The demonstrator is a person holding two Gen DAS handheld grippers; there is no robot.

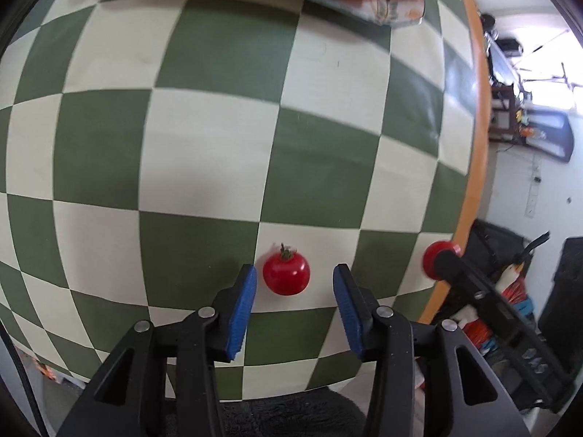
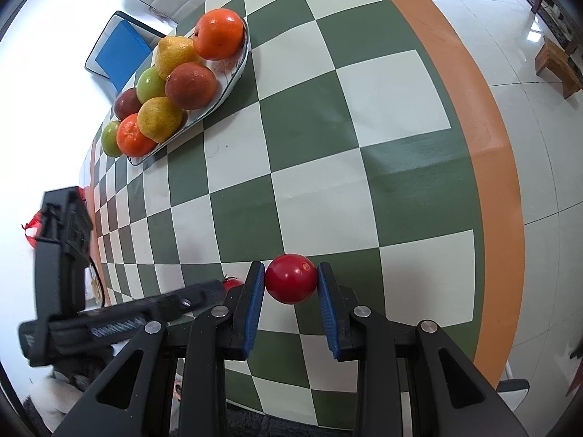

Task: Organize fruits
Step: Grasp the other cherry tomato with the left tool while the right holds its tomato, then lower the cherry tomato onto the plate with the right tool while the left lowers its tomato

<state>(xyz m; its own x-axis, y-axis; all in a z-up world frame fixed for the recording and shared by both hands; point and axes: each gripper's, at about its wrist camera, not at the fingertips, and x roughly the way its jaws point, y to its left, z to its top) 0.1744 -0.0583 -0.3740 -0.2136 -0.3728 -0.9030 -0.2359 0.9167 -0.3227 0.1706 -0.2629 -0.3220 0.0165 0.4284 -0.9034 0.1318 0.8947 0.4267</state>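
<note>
Gripping one tomato (image 2: 290,278) in the right gripper (image 2: 291,291); left gripper (image 1: 294,291) open around the other.

Right blue pads (image 2: 255,302) touch both sides of the smooth tomato, near the table's (image 2: 400,109) orange edge. Left jaws are spread, the stemmed tomato (image 1: 286,274) between the tips, nearer the left pad; contact unclear. Plate (image 2: 233,73) of oranges, lemons and green fruit sits at the far edge, well apart.

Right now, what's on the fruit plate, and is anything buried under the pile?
The plate holds two oranges, a brownish orange, two yellow citrus, two green fruits and a dark red one, packed in one layer. Whatever lies beneath them is covered.
</note>
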